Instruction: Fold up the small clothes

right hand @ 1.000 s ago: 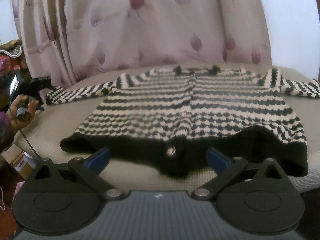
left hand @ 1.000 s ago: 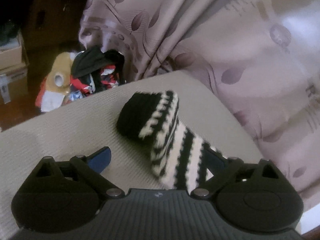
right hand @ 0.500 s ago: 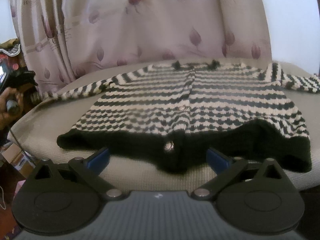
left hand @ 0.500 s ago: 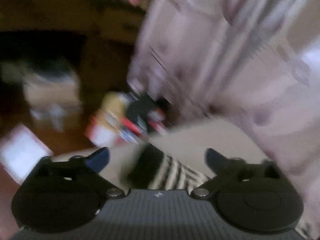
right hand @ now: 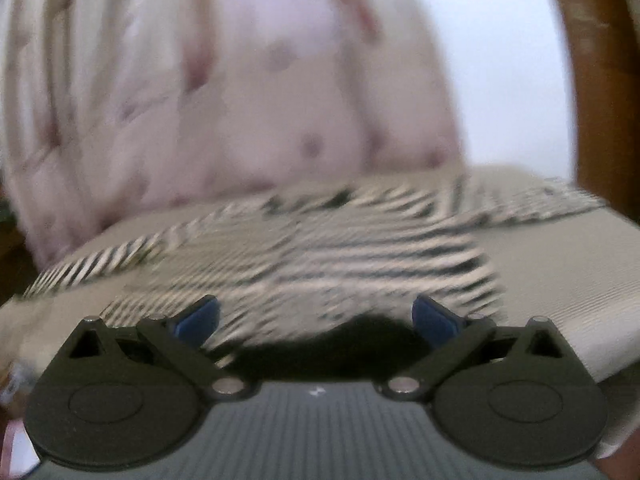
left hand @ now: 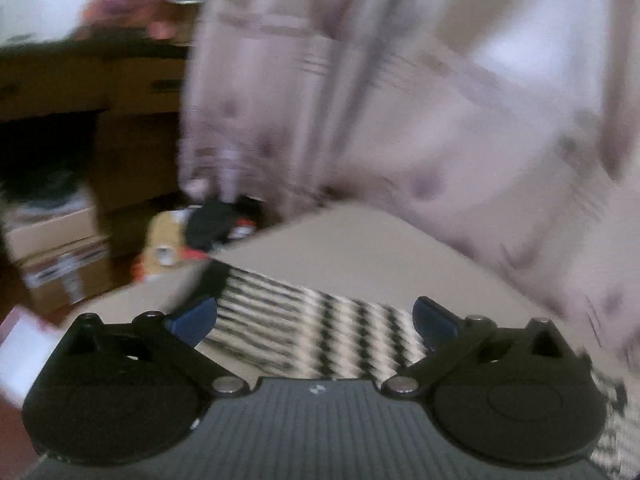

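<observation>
A small black-and-white striped knitted cardigan [right hand: 320, 252] lies spread flat on a beige cushion [right hand: 560, 264]; its black hem sits just in front of my right gripper [right hand: 316, 318], which is open and empty. The view is blurred. In the left wrist view the cardigan's left sleeve [left hand: 312, 324] lies stretched out flat across the cushion [left hand: 360, 248], its black cuff at the far left. My left gripper [left hand: 314, 318] is open with the sleeve between its fingers, holding nothing.
A pale pink leaf-print curtain [left hand: 400, 100] hangs close behind the cushion and also shows in the right wrist view [right hand: 240, 80]. Cardboard boxes [left hand: 60, 256] and a pile of clutter [left hand: 200, 232] sit on the floor to the left. A wooden frame [right hand: 600, 80] stands at the right.
The left sleeve, folded over a second ago, now lies stretched out flat. My left gripper swung and settled low over it. My right gripper moved closer to the hem and shifted right.
</observation>
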The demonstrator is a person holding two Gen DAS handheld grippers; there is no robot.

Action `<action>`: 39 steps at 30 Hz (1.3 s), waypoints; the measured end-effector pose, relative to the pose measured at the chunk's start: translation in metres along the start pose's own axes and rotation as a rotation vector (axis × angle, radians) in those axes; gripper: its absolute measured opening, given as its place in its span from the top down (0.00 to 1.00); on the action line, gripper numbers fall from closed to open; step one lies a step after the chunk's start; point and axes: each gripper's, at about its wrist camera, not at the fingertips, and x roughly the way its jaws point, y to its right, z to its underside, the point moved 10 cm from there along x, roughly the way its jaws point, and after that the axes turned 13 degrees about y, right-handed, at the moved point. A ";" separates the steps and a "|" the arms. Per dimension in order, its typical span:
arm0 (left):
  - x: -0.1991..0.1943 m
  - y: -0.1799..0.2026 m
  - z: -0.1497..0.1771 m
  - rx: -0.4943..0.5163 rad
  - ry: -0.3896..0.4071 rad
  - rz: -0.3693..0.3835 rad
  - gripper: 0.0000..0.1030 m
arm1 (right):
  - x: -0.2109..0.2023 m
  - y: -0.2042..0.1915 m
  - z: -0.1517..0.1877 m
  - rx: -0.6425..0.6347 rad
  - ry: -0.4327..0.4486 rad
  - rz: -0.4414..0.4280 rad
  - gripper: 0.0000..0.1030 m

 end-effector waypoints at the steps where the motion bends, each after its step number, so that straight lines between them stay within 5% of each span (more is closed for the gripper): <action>1: 0.001 0.016 0.010 0.024 -0.004 0.020 0.00 | 0.002 0.021 -0.009 0.033 0.018 0.038 0.00; 8: 0.016 0.095 0.075 0.136 0.013 0.131 0.00 | 0.034 0.193 -0.045 0.263 0.036 0.261 0.06; 12: 0.031 0.098 0.093 0.126 -0.012 0.091 0.00 | 0.070 0.289 -0.056 0.484 0.014 0.312 0.19; 20: 0.041 0.086 0.104 0.077 -0.061 0.040 0.00 | 0.148 0.466 -0.062 0.806 -0.060 0.440 0.19; 23: 0.041 0.099 0.105 0.151 -0.047 0.014 0.00 | 0.182 0.490 -0.043 0.866 -0.160 0.411 0.19; 28: 0.043 0.107 0.112 0.273 -0.080 -0.035 0.00 | 0.238 0.517 -0.008 1.067 -0.203 0.352 0.20; 30: 0.045 0.106 0.115 0.303 -0.097 -0.062 0.00 | 0.252 0.522 -0.004 1.139 -0.126 0.323 0.40; 31: 0.046 0.105 0.117 0.316 -0.105 -0.081 0.00 | 0.254 0.523 -0.003 1.143 -0.094 0.326 0.63; 32: 0.047 0.105 0.118 0.329 -0.112 -0.099 0.00 | 0.254 0.525 0.001 1.144 -0.066 0.349 0.76; 35: 0.050 0.105 0.123 0.363 -0.139 -0.125 0.00 | 0.246 0.519 0.000 1.139 0.050 0.339 0.90; 39: 0.049 0.106 0.124 0.392 -0.137 -0.136 0.00 | 0.204 0.511 -0.031 1.109 0.268 0.309 0.91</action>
